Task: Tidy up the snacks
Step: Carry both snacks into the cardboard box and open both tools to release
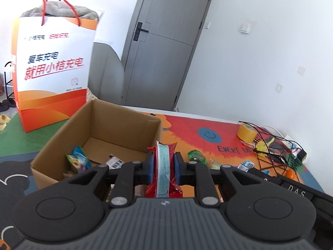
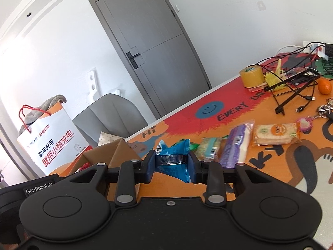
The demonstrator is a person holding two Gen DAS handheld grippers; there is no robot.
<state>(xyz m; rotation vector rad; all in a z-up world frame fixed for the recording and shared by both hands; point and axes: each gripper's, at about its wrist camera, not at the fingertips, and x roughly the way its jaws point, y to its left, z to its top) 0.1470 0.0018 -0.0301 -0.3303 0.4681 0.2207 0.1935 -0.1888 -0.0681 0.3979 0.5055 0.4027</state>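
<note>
My left gripper is shut on a red snack packet and holds it above the near right corner of an open cardboard box. A green snack packet and others lie inside the box. My right gripper is shut on a blue snack packet, held above the table to the right of the box. On the table beyond lie a green-and-white packet, a purple packet and an orange-edged cracker packet.
A white and orange paper bag stands behind the box. A yellow tape roll, tangled black cables, an orange fruit and keys crowd the table's far right. A grey door and chair are behind.
</note>
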